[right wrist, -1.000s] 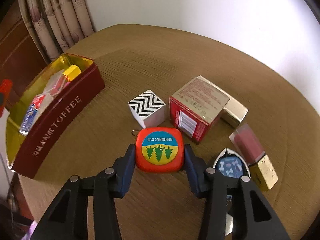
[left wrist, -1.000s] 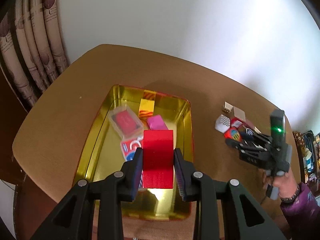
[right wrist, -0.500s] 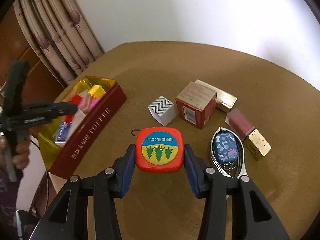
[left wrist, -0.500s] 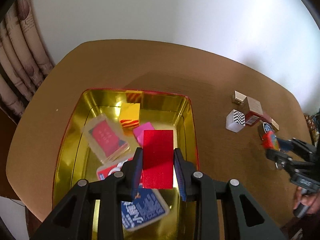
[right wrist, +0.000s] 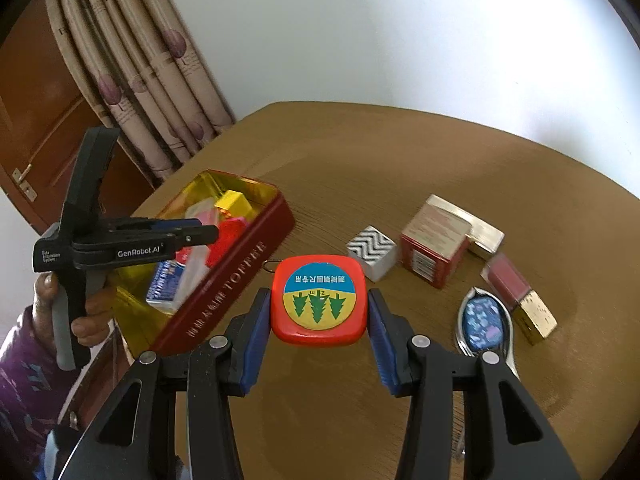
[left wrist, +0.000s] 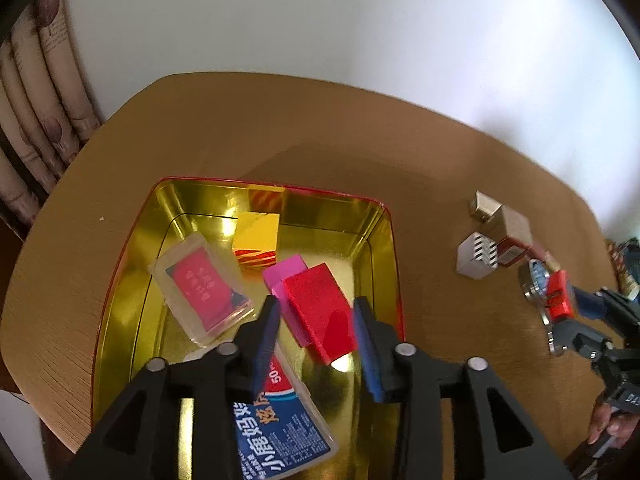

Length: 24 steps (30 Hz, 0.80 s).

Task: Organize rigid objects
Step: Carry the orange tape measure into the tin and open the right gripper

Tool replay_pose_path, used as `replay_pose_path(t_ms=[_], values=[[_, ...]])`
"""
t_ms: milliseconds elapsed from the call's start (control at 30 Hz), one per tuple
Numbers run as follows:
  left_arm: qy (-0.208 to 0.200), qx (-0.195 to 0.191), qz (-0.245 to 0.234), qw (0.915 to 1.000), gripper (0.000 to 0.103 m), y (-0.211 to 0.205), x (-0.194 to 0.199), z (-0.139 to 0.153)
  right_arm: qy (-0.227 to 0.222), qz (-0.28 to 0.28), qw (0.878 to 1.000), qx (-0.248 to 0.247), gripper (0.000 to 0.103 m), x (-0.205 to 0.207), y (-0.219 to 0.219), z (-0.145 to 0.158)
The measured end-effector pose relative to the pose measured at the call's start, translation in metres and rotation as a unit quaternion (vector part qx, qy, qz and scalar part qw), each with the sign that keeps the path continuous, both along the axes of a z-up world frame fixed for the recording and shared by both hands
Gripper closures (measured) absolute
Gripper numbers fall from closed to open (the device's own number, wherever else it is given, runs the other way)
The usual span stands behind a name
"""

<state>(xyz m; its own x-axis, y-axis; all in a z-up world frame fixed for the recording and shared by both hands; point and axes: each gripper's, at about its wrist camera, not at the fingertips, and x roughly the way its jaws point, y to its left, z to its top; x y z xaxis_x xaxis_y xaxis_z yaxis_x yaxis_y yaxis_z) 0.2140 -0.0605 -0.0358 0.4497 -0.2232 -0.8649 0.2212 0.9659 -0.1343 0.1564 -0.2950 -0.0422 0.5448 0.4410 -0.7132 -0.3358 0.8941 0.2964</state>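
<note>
The left gripper (left wrist: 316, 320) hangs over the gold-lined toffee tin (left wrist: 120, 264), its jaws opening around the red block (left wrist: 320, 312). The block sits tilted between the 2 blue pads, leaning on the pink block (left wrist: 282, 276), and neither pad seems to press on it now. To finish this drop cleanly, I'd let the jaws spread until both pads stand clear, then lift straight up so nothing drags the block or nudges the clear card case (left wrist: 200, 288) and the blue packet (left wrist: 280, 436) beside it.

The right gripper (right wrist: 318, 308) is clamped on the orange tape measure (right wrist: 319, 300), held off the table (right wrist: 400, 152), 1 pad on each flat side. The tin lies to its left in that view, with the left tool above it, so the sensible thing is to wait for that tool to leave before bringing the tape measure over the red wall.

The zigzag cube (right wrist: 372, 252), red carton (right wrist: 434, 248) and nail clipper (right wrist: 482, 320) wait on the table.
</note>
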Motion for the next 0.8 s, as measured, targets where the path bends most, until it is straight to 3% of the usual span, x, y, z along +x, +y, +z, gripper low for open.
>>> replay_pose_path(t_ms=[167,300,367,500,667,800], values=[[-0.036,-0.042,0.055,0.997,0.062,0.033,-0.028,0.026,-0.011,0.024,1.0,0.009,0.059,0.005,0.025,0.017],[-0.075,-0.012,0.135,0.988,0.062,0.064,-0.069,0.042,-0.014,0.071,0.997,0.017,0.059,0.019,0.069,0.032],[-0.078,0.009,0.176,0.9813,0.062,0.079,-0.09,0.043,-0.012,0.098,0.995,0.019,0.059,0.027,0.098,0.037],[-0.077,0.015,0.228,0.9706,0.062,0.102,-0.123,0.035,0.003,0.136,0.991,0.015,0.059,0.042,0.15,0.037],[-0.098,0.034,0.26,0.96,0.062,0.114,-0.141,0.029,0.031,0.16,0.987,0.0,0.059,0.067,0.206,0.022],[-0.097,0.033,0.252,0.9622,0.062,0.114,-0.142,0.026,0.047,0.154,0.987,-0.015,0.059,0.08,0.231,0.009]])
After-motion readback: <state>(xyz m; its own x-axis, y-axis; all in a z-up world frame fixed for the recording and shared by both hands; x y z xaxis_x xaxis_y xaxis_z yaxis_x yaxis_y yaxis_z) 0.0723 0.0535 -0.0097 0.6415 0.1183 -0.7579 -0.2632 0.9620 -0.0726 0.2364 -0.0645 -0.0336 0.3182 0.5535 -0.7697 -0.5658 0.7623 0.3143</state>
